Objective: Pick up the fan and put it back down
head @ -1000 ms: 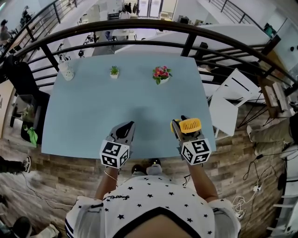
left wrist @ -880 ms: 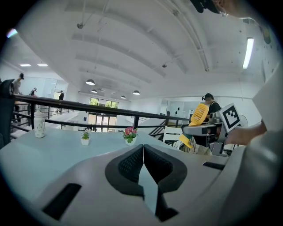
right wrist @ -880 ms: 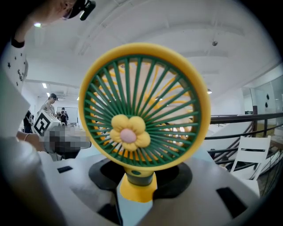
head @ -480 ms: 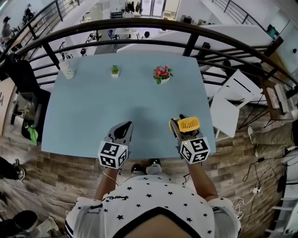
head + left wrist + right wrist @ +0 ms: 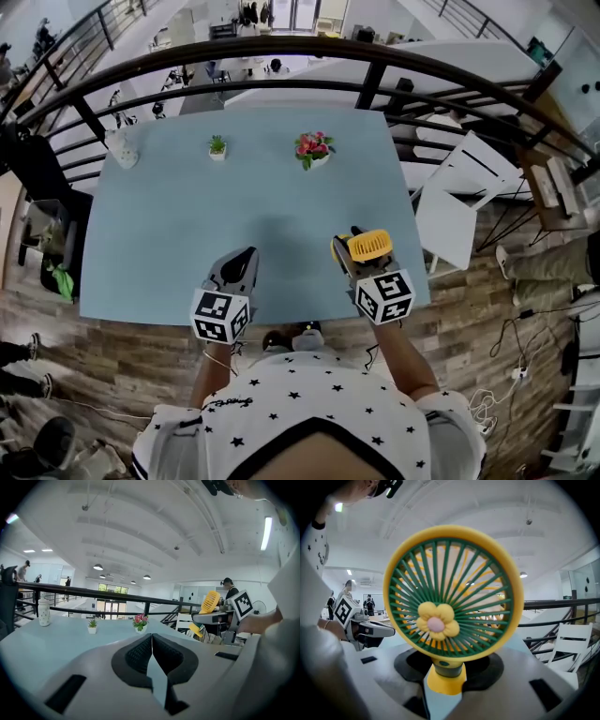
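Clamped by its yellow stem between jaws of right gripper [image 5: 445, 679]: small yellow plastic fan [image 5: 450, 606] with green grille and flower-shaped centre, upright, over near right part of pale blue table [image 5: 178, 225]. Left gripper [image 5: 152, 651] alongside, jaws pressed together, nothing between. Along far edge: small white pot of green plant [image 5: 217, 148], small white pot of pink flowers [image 5: 313, 150].

Blue table [image 5: 187, 234] bears a green plant [image 5: 217, 146] and pink flowers [image 5: 312, 147].

The fan [image 5: 368, 246] sits in the right claw [image 5: 348, 252] above the table [image 5: 187, 216] near its front edge, left claw [image 5: 246, 256] beside it.
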